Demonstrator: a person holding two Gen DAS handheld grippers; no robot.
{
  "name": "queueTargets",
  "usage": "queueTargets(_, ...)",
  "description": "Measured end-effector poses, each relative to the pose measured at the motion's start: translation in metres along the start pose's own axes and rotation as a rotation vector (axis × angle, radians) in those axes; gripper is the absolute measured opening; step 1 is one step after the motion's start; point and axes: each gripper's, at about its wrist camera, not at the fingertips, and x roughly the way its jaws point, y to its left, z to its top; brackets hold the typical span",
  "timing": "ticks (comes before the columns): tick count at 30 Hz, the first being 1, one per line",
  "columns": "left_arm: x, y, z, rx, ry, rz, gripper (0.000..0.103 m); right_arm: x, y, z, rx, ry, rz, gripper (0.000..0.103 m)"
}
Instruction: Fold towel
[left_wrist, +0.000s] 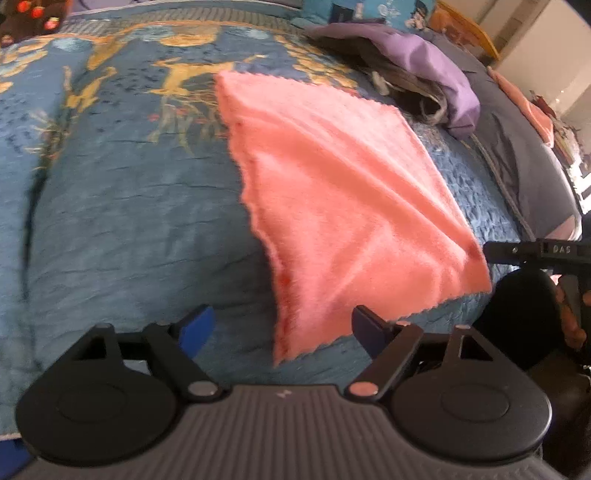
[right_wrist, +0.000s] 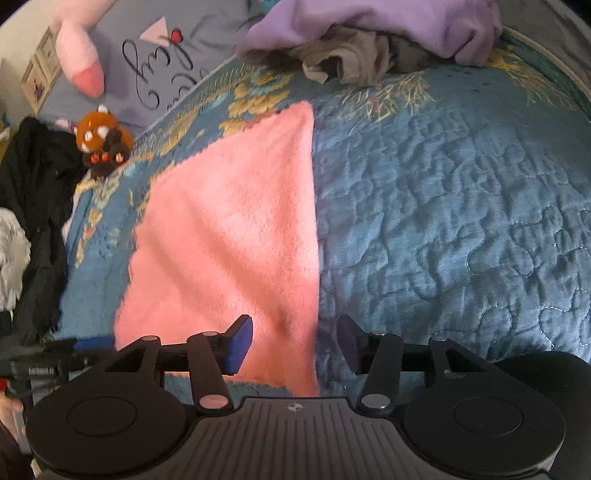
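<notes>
Both grippers sit low at the near edge of the bed, and both are empty. Left gripper (left_wrist: 282, 328) has its blue pads spread wide, the towel's (left_wrist: 332, 184) near corner lying between them but not touching either pad that I can see. Right gripper (right_wrist: 295, 343) is spread too, a little narrower, straddling the towel's right edge close to its near end; nothing is pinched.

That reads to me like a lineup: one gripper per near corner, poised to close and carry the near edge over toward the far one. First fold not yet made, I'd judge.

Pink and fluffy, the towel lies flat in one layer on the blue quilted bedspread (right_wrist: 461, 221), with soft diagonal ripples across it. Its long axis runs near to far, away from the grippers, and the far end points at the heap of purple and grey clothing (right_wrist: 369, 44) by the head of the bed. Well off to the far left sits a small brown plush toy (right_wrist: 103, 140), clear of any fold.
</notes>
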Motion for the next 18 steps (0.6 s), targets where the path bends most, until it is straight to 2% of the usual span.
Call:
queueTargets(3,0.013,-0.002,0.002,-0.025,-0.003,-0.054,0.079,0.000,-0.002,-0.001,0.008,0.015,0.003,0.051)
queueTargets(5,0.020,-0.002,0.003,-0.038,-0.010,-0.080,0.078,0.000,-0.007,0.000,0.036,0.023,0.007,0.058)
queueTargets(7,0.024,-0.002,0.004,-0.047,-0.019,-0.098,0.075,0.003,-0.015,0.001,0.088,0.045,0.014,0.059)
queueTargets(8,0.024,-0.003,0.005,-0.047,-0.025,-0.103,0.064,0.004,-0.018,0.001,0.104,0.054,0.024,0.060)
queueTargets(9,0.024,-0.002,0.005,-0.055,-0.026,-0.109,0.058,0.005,-0.021,0.001,0.118,0.064,0.034,0.060)
queueTargets(11,0.028,0.002,0.005,-0.083,-0.017,-0.122,0.033,0.009,-0.020,0.000,0.117,0.080,0.038,0.061)
queueTargets(16,0.031,0.007,0.004,-0.118,-0.007,-0.153,0.013,0.017,-0.014,-0.001,0.090,0.099,0.025,0.059)
queueTargets(18,0.031,0.004,0.003,-0.109,0.003,-0.166,0.011,0.019,-0.013,-0.001,0.083,0.105,0.034,0.038)
